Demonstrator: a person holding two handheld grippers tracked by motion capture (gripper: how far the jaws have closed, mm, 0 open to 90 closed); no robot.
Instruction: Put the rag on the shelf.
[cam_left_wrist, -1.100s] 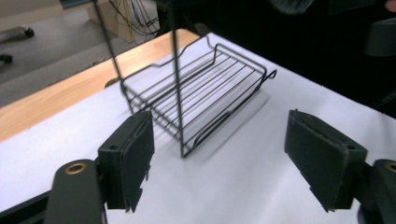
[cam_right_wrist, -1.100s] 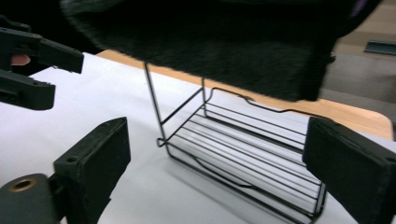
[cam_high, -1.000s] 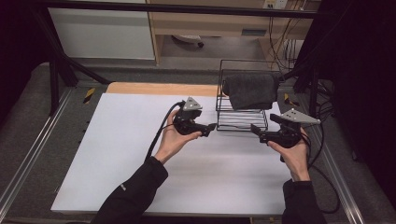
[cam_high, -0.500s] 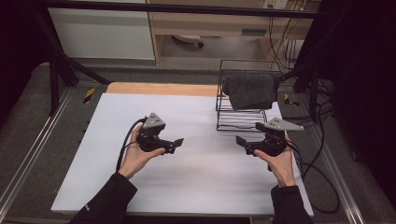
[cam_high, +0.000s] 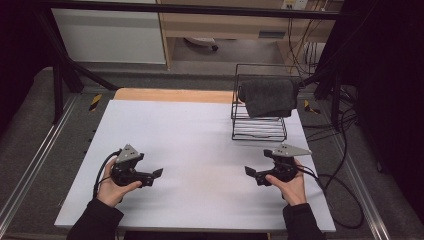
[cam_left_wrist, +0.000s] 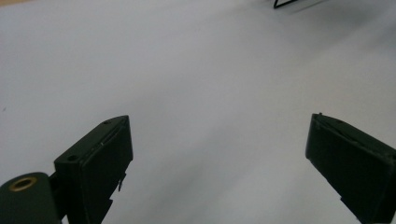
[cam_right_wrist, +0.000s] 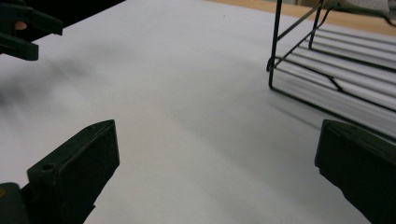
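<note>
High view: The worktop (cam_high: 200, 135) is a white board with a strip of bare wood along its far edge. A black wire rack (cam_high: 259, 114) stands on the far right part of the worktop. A dark grey cloth (cam_high: 268, 96) is draped over the top bar of the rack and hangs down its front; it is folded over the bar and touches nothing else. The left gripper (cam_high: 156, 175) is held low over the near left part of the worktop, jaws pointing toward the middle. The right gripper (cam_high: 250, 172) is held over the near right part, just in front of the rack, jaws pointing toward the left gripper. The two grippers are well apart. Both are well clear of the cloth. A cable trails from each gripper toward the near edge.

Left gripper view: The jaws are spread wide with nothing between them; they have just been opening. Bare white worktop lies below. One corner of the rack (cam_left_wrist: 286, 3) shows at the top edge.

Right gripper view: The jaws are spread wide and hold nothing; they have just been opening. The base of the rack (cam_right_wrist: 327, 70) stands to the upper right, resting on the worktop. The left gripper (cam_right_wrist: 39, 35) appears at the upper left.
</note>
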